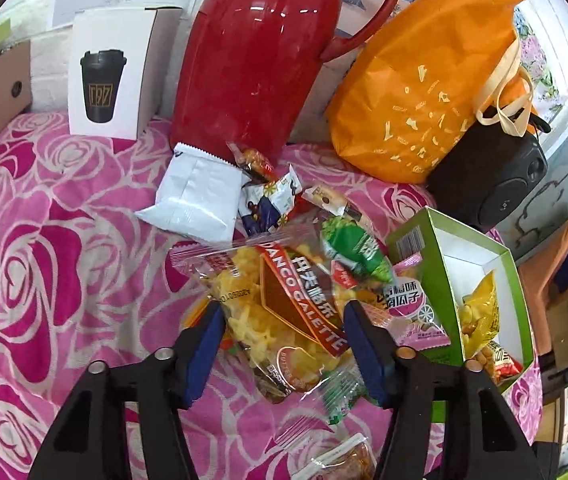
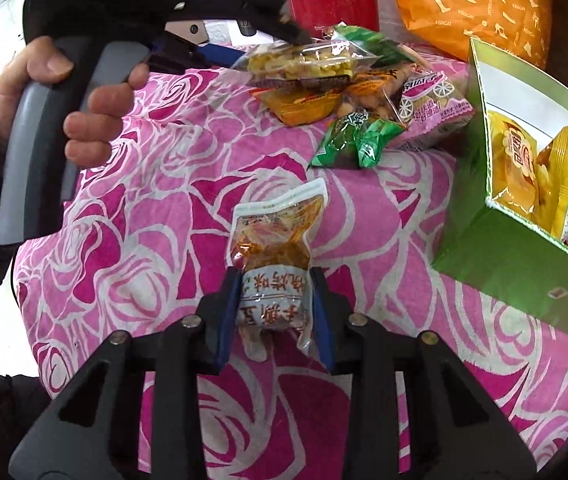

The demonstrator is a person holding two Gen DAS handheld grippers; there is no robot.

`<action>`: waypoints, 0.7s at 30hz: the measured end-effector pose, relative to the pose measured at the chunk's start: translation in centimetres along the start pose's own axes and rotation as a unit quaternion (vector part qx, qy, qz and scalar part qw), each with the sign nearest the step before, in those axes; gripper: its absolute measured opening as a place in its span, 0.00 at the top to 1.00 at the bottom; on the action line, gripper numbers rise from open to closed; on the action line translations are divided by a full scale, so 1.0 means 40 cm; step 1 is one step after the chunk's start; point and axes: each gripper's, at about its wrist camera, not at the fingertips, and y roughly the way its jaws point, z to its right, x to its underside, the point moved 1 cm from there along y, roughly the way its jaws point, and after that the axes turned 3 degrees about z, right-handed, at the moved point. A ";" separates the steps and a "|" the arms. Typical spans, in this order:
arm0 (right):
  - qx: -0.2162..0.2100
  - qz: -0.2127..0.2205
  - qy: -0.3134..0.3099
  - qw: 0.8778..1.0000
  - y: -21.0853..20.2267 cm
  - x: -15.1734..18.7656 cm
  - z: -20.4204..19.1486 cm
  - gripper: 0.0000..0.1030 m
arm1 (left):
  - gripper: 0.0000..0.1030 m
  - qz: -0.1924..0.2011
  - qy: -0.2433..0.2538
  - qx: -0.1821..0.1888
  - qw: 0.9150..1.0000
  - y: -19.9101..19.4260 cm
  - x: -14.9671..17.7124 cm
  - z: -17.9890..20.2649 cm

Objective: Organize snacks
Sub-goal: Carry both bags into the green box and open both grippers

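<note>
A clear packet of yellow galette cookies (image 1: 284, 304) sits between the blue pads of my left gripper (image 1: 284, 332), which is shut on it above the snack pile. In the right wrist view a hand holds that left gripper (image 2: 272, 46) with the galette packet (image 2: 299, 64) raised over the pile. My right gripper (image 2: 276, 312) is shut on a vacuum pouch of brown snack with a white label (image 2: 272, 264), low over the pink cloth. A green open box (image 1: 447, 248) (image 2: 503, 248) at the right holds yellow packets (image 2: 523, 168).
Green packets (image 2: 351, 140), a pink seed packet (image 2: 431, 108) and a white pouch (image 1: 196, 200) lie on the pink rose cloth (image 1: 44, 240). Behind them stand a red thermos (image 1: 252, 60), an orange bag (image 1: 431, 80), a black speaker (image 1: 495, 184) and a white cup box (image 1: 108, 72).
</note>
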 end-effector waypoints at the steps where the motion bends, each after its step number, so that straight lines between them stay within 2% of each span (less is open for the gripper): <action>1: 0.000 0.000 0.001 1.000 0.000 -0.001 0.002 0.65 | 0.59 0.000 0.004 -0.003 1.000 -0.001 0.001 -0.002; 4: 0.000 0.002 0.008 1.000 0.010 -0.007 0.006 0.65 | 0.74 0.001 0.008 -0.002 1.000 -0.014 -0.003 -0.012; 7: -0.001 0.006 0.017 1.000 0.008 -0.012 0.012 0.65 | 0.82 0.005 0.008 0.007 1.000 -0.036 -0.007 -0.017; 12: -0.002 0.023 0.014 1.000 -0.022 -0.019 0.006 0.66 | 0.87 0.015 0.028 0.017 0.999 -0.082 0.005 0.005; 21: 0.005 0.088 0.028 0.996 -0.142 -0.025 0.010 0.66 | 0.90 0.047 0.062 0.046 0.996 -0.187 0.004 0.093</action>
